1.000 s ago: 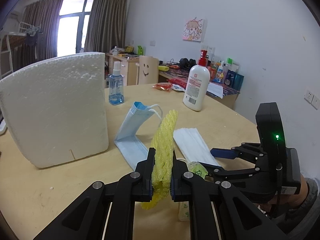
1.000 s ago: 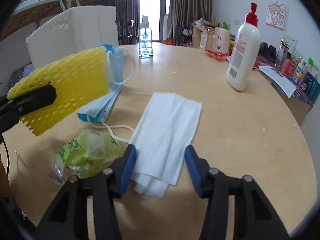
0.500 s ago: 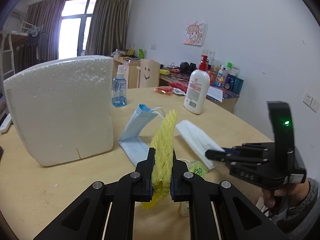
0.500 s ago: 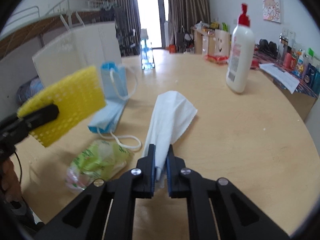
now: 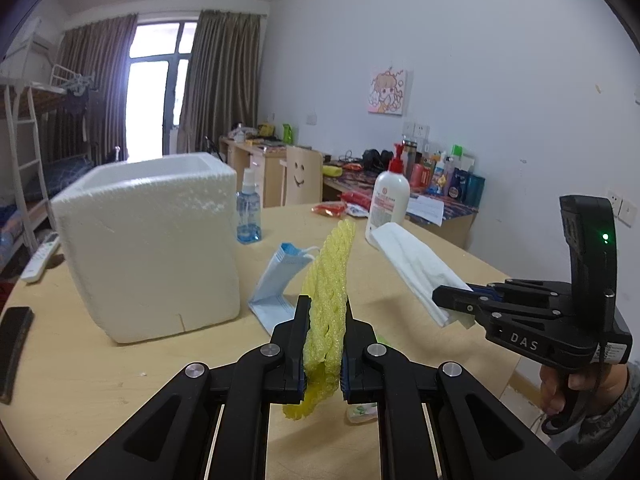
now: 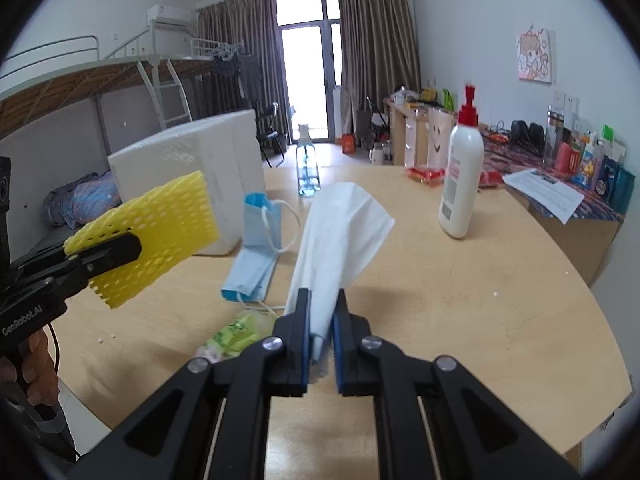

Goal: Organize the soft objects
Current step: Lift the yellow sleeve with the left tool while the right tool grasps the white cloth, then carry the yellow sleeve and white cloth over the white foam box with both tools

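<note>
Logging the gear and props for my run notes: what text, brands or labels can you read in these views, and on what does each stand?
"DAS": white letters on the black body of the right gripper.
"GenRobot.AI": white letters on the body of the left gripper.
White pump bottle: label print and barcode, too small to read.
Green packet: print blurred, unreadable.
Printed sheet: too small to read.
</note>
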Demonstrator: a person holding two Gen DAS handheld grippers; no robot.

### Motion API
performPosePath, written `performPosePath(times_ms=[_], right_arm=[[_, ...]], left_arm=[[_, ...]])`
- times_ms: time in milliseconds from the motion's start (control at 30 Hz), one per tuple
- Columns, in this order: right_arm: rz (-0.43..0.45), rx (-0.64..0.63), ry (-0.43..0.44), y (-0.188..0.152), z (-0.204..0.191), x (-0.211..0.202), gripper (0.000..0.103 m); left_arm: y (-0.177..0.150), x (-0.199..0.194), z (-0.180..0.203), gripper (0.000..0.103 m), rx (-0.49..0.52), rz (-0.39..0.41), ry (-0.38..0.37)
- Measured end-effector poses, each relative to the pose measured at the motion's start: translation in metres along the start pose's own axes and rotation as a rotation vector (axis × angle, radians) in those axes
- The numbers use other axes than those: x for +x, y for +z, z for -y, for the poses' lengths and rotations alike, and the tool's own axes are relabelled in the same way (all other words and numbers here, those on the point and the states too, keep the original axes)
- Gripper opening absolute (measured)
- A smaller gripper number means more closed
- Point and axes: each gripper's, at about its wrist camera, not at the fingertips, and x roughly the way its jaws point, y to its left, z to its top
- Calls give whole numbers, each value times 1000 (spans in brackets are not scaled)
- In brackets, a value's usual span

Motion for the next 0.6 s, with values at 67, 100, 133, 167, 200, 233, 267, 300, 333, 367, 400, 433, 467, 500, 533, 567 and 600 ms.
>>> performPosePath(times_ms=[67, 100, 133, 167, 200, 233, 267, 300, 333, 367, 400, 433, 467, 500, 533, 567, 600], right_arm=[[21, -1, 0, 0, -2, -7, 12], [34, -1, 0, 0, -6, -14, 12], [49, -1, 2, 1, -7, -18, 12], [57, -2, 2, 1, -7, -20, 12], [65, -4, 0, 2, -8, -23, 12], [74, -6, -1, 2, -9, -27, 12], [83, -10, 0, 2, -10, -29, 12], [91, -15, 2, 2, -10, -31, 12], [98, -21, 2, 2, -11, -33, 12], [104, -28, 1, 2, -12, -36, 12], [112, -30, 2, 2, -13, -38, 12], [119, -32, 4, 2, -14, -40, 12], [126, -32, 6, 3, -12, -42, 12], [134, -33, 9, 3, -13, -44, 12], [145, -35, 11, 3, -13, -47, 12], [154, -39, 14, 4, -14, -50, 12], [162, -41, 16, 4, -14, -52, 12]], left_arm=[[0, -7, 1, 12, 2, 15, 8], [0, -11, 0, 12, 3, 21, 12], [1, -14, 1, 12, 5, 27, 14], [1, -18, 2, 12, 8, 33, 17], [1, -20, 2, 12, 9, 36, 19], [1, -23, 2, 12, 12, 42, 21], [1, -26, 3, 12, 16, 49, 23], [2, -29, 5, 12, 20, 57, 25], [3, -32, 7, 12, 22, 64, 28], [3, -37, 9, 12, 25, 72, 30], [4, -40, 9, 12, 28, 78, 31], [4, -43, 10, 12, 31, 84, 34], [4, -46, 12, 12, 35, 90, 39], [5, -49, 12, 12, 39, 97, 43], [5, -52, 13, 12, 42, 104, 47], [6, -56, 14, 12, 45, 112, 51], [7, -59, 15, 12, 48, 119, 56]])
